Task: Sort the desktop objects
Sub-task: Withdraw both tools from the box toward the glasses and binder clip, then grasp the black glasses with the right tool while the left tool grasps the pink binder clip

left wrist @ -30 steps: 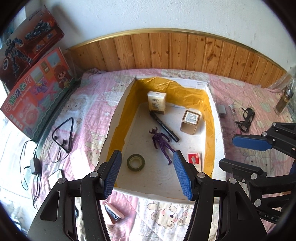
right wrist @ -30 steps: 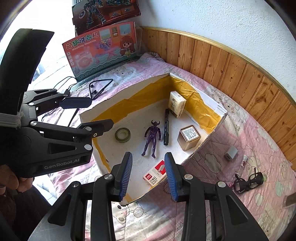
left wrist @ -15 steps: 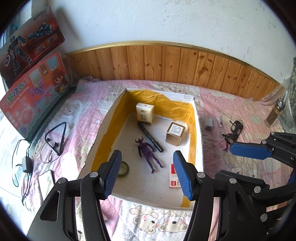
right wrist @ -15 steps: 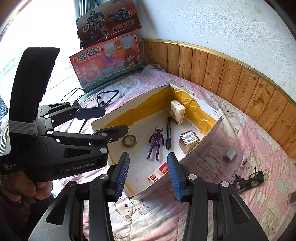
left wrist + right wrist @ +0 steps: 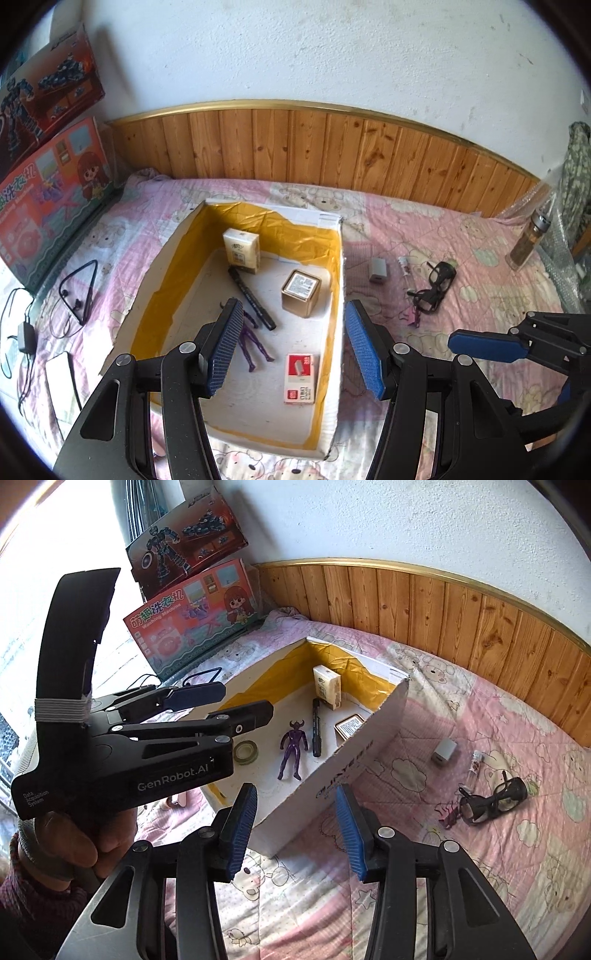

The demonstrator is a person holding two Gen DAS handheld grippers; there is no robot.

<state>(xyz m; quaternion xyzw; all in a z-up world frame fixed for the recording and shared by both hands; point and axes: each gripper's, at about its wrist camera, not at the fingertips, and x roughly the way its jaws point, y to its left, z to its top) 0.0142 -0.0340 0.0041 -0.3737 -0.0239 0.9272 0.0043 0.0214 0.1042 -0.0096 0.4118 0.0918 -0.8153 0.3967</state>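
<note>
A white cardboard box [image 5: 334, 354] with yellow tape inside lies on the pink quilt. In it are a tissue pack [image 5: 242, 250], a black marker [image 5: 251, 298], a gold tin [image 5: 301, 292], a purple figure [image 5: 253, 341], a red-and-white staple box [image 5: 301, 378] and a tape roll [image 5: 245, 752]. My left gripper [image 5: 291, 350] is open and empty, high above the box's near end. My right gripper [image 5: 293, 832] is open and empty above the box's near right corner [image 5: 288, 827]. Outside, right of the box, lie a grey charger [image 5: 378, 269], a small vial [image 5: 404, 265] and black glasses [image 5: 434, 291].
Two toy boxes [image 5: 48, 206] lean at the left wall. A neckband earphone [image 5: 79, 291], a cabled adapter [image 5: 26, 336] and a white device [image 5: 61, 384] lie left of the box. A bottle [image 5: 526, 243] stands at the far right. Wood panelling [image 5: 314, 147] backs the bed.
Both grippers have pulled back and up from the box, so the box looks smaller and farther. Both stay open; the right jaws look a little wider.
</note>
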